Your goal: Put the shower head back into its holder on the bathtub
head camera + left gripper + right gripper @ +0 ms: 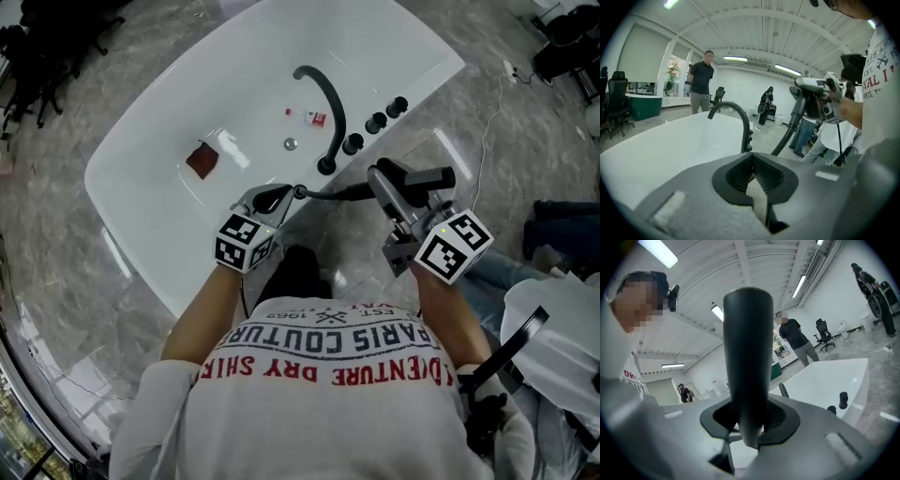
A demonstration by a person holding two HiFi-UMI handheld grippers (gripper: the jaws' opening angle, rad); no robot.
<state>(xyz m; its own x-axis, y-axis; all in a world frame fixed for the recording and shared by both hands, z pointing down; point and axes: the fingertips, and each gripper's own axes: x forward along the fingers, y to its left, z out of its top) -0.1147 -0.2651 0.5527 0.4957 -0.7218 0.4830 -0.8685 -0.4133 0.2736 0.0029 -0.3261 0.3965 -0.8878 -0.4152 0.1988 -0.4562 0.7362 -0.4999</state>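
Black shower head (747, 357) pinched in the right tongs (749, 423), just off the white bathtub's (141, 169) rim — holder hard to make out, hose (328, 194) running behind the left tongs (753, 168) — pressed together, empty

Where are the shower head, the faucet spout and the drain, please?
shower head (747, 357): right gripper view, middle of its handle.
faucet spout (336, 108): head view, arch's bend.
drain (290, 143): head view, metal centre.

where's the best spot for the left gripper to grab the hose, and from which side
Probably the straight stretch of hose just short of the handle of the shower head, which the right gripper clamps. Come from above, jaws straddling it crosswise: it is thin, round and exposed there. The left gripper is shut and empty, so open it first.
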